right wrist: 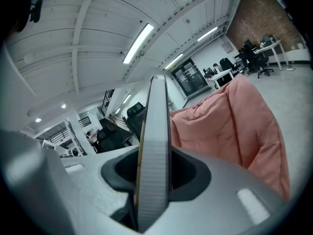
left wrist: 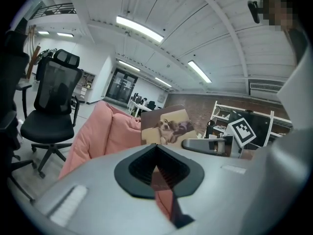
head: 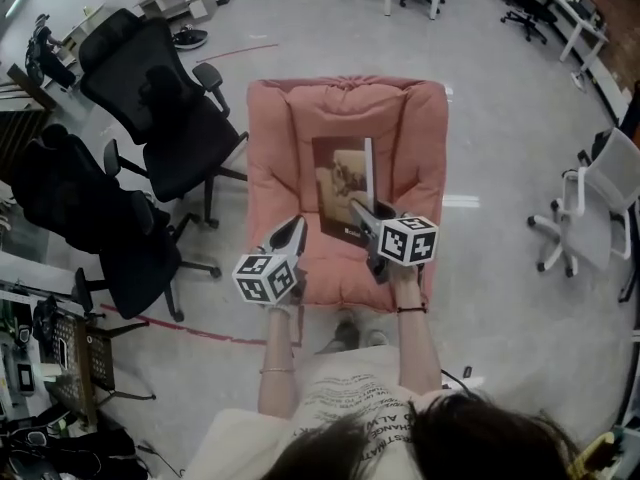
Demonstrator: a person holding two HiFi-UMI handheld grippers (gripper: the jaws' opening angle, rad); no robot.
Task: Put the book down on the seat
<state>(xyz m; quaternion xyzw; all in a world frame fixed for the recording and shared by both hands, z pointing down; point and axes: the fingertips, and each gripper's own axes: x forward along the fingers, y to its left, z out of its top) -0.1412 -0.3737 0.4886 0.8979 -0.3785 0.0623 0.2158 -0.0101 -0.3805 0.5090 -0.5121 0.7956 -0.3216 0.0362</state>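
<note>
The head camera sits above and behind both claws. It faces steeply down on the left claw (head: 289,234), the right claw (head: 361,212) and the seat (head: 420,148) beyond them.

The left claw camera sits just behind its own jaws and faces forward and upward, with the right claw to its right.

The right claw camera sits close behind the book (head: 340,193), whose edge splits its field.

All three views share the book and the seat.

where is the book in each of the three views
Head view: the book is at centre, over the pink cushion.
Left gripper view: the book is at centre, dog cover facing the camera, with the cushion to its left.
Right gripper view: the book is edge-on, rising from between the jaws, with the cushion to its right.
Shared landmark: the pink cushion.
</note>
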